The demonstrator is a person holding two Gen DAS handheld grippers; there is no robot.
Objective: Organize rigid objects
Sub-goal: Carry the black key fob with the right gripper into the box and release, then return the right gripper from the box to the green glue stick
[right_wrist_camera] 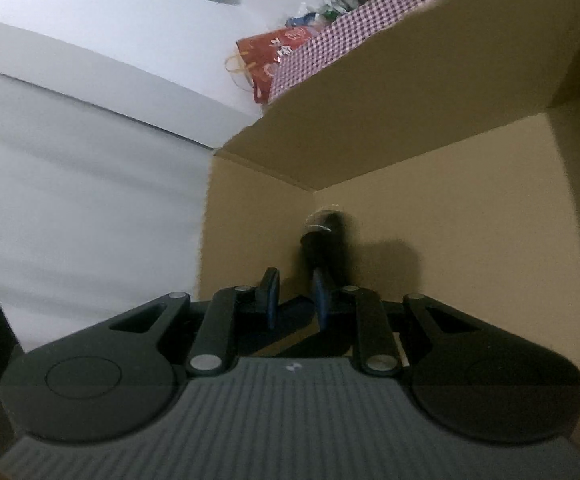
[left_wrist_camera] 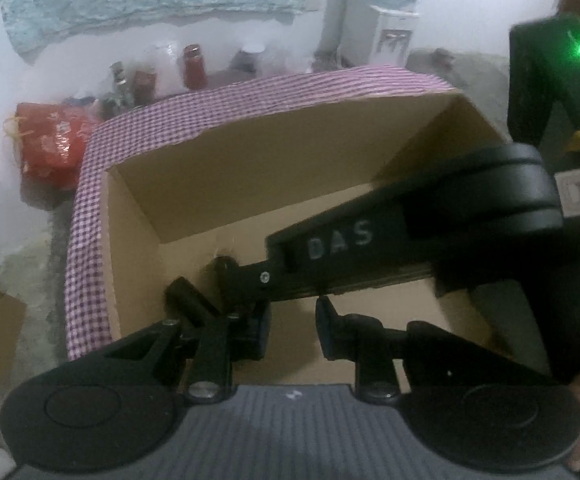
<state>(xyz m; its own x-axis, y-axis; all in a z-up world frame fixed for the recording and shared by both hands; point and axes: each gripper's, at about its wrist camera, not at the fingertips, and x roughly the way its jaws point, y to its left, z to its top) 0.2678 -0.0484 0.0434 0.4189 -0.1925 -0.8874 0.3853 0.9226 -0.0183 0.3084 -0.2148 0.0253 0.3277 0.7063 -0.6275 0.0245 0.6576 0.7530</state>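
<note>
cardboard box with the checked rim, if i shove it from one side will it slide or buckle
The cardboard box shows little inside, so it is probably light and would slide readily. Its thin walls, open at the top, may flex under a push near the checked rim; pushing lower down looks safer.

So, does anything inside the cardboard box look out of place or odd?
Nothing stands out. The brown cardboard box with checked purple trim looks intact, with a small dark cylindrical object on its floor; blur hides finer detail.

"DAS" in pale letters on right gripper (left_wrist_camera: 226, 276) arm.
</note>
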